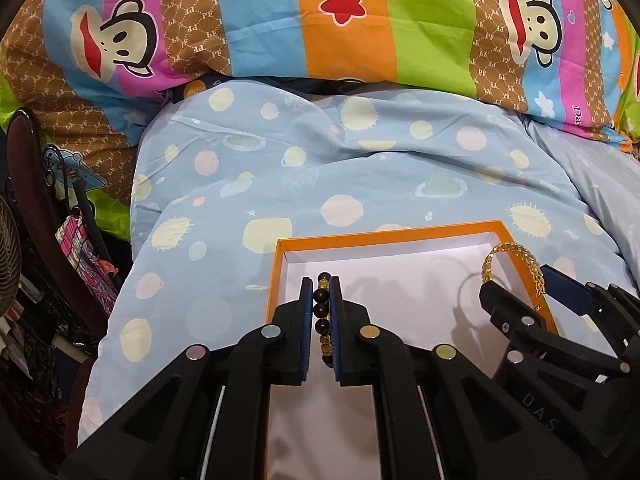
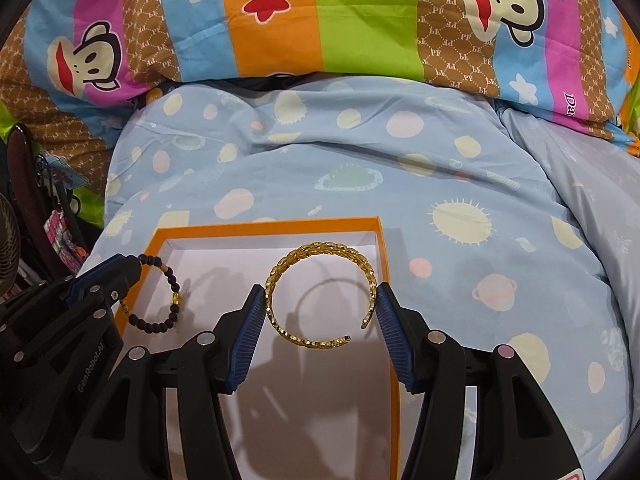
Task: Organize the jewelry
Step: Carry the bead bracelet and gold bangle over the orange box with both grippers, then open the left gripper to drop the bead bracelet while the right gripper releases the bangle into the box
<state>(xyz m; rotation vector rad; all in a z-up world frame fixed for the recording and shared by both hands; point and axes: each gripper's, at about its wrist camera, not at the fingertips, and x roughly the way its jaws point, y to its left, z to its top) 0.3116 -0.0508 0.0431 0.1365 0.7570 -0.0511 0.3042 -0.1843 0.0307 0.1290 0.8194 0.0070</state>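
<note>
**Orange box on the bed, a bracelet held over it in each gripper**

Orange cardboard forms the rim of an open box [image 2: 276, 226] with a white inside, lying on a pale blue quilt [image 2: 460, 184] printed with planets and suns. The quilt covers a bed. At the far side a striped pillow [image 2: 280, 20] with cartoon monkey faces lies across the bed's width.

The left gripper [image 1: 323, 300] is closed on a beaded bracelet [image 1: 322, 308] of dark beads with a few gold ones. In the left wrist view the beads run in a line between the two blue pads, which press on them from both sides. In the right wrist view the same bracelet [image 2: 160, 296] hangs as a ring from the gripper tip, over the left near part of the box and its left rim.

The right gripper [image 2: 320, 312] holds a gold bangle [image 2: 320, 292], an open woven cuff with a gap at its near right side. Its blue pads [image 2: 248, 336] touch the bangle's left and right outer edges, with the jaws standing about half apart. The bangle sits above the right half of the box, and its ring-shaped shadow falls on the white floor beneath it. In the left wrist view it shows over the box's right rim.

At the far left edge, beside the bed, are a dark wooden frame [image 1: 28, 152] and part of a fan [image 1: 8, 248].
</note>
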